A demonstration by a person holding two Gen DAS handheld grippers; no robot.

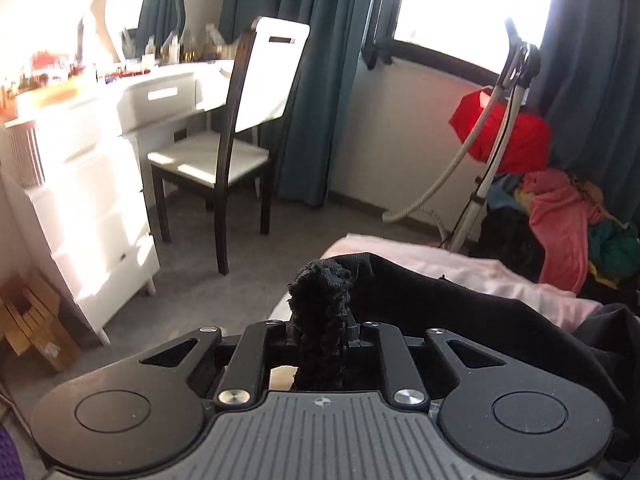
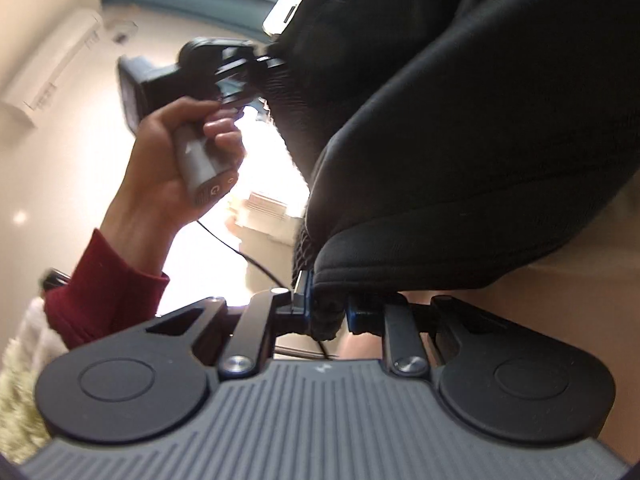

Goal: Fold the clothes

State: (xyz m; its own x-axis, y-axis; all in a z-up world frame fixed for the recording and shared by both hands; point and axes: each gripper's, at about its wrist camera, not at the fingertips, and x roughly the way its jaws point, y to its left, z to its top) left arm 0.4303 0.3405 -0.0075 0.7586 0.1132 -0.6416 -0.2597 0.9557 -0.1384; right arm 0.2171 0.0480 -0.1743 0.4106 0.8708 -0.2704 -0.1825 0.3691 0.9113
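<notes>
Left wrist view: my left tongs (image 1: 320,322) clamp a bunched edge of the black garment (image 1: 460,300), which trails off to their right. Right tongs (image 2: 328,312) pinch another hem (garment lifted between both). Next, I judge: spread it flat over the pink bedding (image 1: 460,268) ahead.

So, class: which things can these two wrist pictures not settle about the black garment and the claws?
- Black knit garment: its type; right edge of the left wrist view cuts it off.
- Left claw: fingertips buried in bunched fabric.
- Right claw: pads hidden by the hem.
- Left hand: blurred in the right wrist view.
</notes>
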